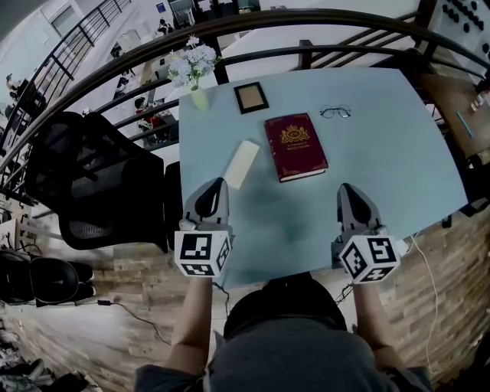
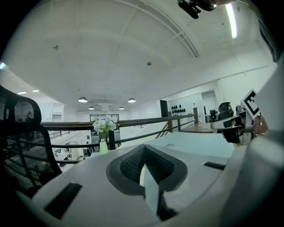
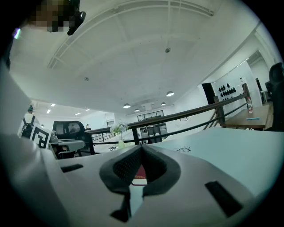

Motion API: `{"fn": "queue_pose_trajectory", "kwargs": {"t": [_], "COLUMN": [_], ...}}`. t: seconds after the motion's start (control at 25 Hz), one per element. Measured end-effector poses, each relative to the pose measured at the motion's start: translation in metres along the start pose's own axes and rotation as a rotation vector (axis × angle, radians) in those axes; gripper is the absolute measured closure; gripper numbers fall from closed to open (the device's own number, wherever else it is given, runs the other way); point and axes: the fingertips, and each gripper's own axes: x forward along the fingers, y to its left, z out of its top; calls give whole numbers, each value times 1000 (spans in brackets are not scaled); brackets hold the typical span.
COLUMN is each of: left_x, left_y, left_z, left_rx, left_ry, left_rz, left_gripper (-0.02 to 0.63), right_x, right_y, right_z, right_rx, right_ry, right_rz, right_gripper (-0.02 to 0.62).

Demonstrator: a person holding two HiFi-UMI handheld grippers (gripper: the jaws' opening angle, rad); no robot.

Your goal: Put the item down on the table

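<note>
The cream box [image 1: 241, 163] lies flat on the table [image 1: 383, 153], near its left edge and set at a slant. Its near end is just ahead of the tips of my left claw [image 1: 217, 186]. From my head I cannot tell whether those tips brush it.

In the left gripper view my left claw [image 2: 144, 147] has its two jaws pressed together at the tips, with nothing caught between them. Only a pale sliver of the box shows through the gap lower down.

My right claw [image 1: 348, 189] hangs over the near edge of the table, well apart from the box. In the right gripper view its jaws [image 3: 141, 147] also meet at the tips and carry nothing. A bit of the red book shows behind them.

That red book [image 1: 295, 145] lies just to the right of the box, with its gold crest facing up, and the two do not touch. Farther back are a small dark picture frame [image 1: 251, 97] and a pair of glasses [image 1: 335, 112]. A pale green vase of white flowers [image 1: 193, 69] stands at the far left corner. A black mesh chair [image 1: 92, 184] stands to the left of the table, and a dark railing [image 1: 306, 19] curves round behind it.
</note>
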Motion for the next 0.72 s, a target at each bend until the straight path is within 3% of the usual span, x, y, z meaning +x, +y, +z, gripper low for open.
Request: {"fn": "queue_pose_trajectory", "kwargs": {"t": [0.72], "left_x": [-12], "left_y": [-2], "left_z": [2], "left_rx": [-1], "left_ry": [-14], "left_rz": [-1], "left_gripper": [600], "right_x": [-10], "right_y": [7], "right_z": [0], "right_rx": [-19], "right_ry": [-15], "right_rz": [2], "right_gripper": [594]}}
